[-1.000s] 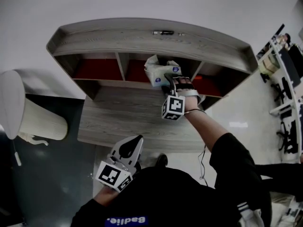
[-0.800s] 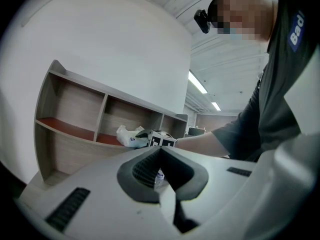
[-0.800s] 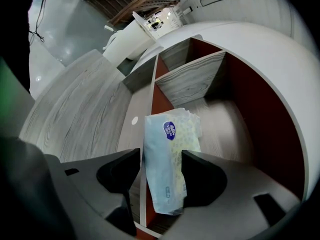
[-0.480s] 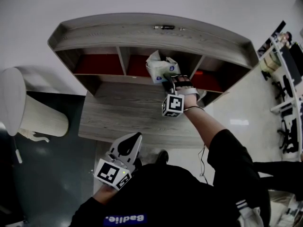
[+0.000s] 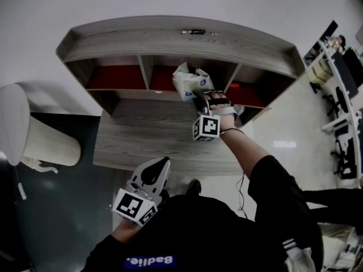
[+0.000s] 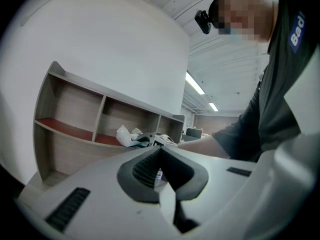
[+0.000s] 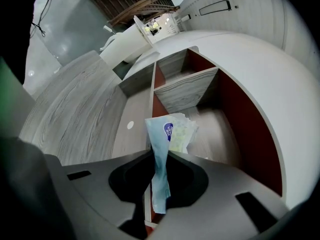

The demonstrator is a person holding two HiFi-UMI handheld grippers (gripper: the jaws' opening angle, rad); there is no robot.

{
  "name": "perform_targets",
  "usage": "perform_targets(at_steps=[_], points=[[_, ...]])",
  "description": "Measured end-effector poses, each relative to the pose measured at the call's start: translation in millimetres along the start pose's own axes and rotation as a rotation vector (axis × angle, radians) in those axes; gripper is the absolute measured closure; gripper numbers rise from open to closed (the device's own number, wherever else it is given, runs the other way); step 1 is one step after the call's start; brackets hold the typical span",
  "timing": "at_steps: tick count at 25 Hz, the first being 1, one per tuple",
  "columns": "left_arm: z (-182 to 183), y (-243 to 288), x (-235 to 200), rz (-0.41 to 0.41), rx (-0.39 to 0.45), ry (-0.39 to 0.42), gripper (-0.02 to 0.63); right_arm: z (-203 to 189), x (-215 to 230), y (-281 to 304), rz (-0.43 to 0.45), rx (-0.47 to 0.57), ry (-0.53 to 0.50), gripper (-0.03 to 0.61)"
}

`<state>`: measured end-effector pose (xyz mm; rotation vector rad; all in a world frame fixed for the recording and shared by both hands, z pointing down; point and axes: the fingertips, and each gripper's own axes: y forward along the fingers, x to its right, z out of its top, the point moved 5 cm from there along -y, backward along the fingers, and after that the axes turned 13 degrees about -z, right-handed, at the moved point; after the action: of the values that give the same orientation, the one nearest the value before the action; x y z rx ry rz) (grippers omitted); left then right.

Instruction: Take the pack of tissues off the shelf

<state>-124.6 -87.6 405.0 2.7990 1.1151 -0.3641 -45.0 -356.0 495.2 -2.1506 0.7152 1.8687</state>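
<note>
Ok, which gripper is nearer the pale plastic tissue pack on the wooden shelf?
Right. The right gripper, its jaws having just been closing, pinches the tissue pack; the left gripper hangs by the person's body.

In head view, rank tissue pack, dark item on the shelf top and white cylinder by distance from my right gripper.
1. pack of tissues: in the right gripper, jaws just closing on it.
2. dark item: atop the shelf.
3. white cylinder: far left.
</note>
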Motion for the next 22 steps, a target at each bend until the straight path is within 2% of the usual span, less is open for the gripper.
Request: perform_targets(at_steps=[9,22], points=[[-0.6,3.0,2.5,-0.038,0.008,-0.003,0.615,9.7,16.8,-29.7,-0.019,0.026,0.038,0.512],[-4.3,19.0,12.2,-0.114,0.003,-0.001,0.615,23.0,46.1,-94.0,-0.018,0.076,0.244,0.514]])
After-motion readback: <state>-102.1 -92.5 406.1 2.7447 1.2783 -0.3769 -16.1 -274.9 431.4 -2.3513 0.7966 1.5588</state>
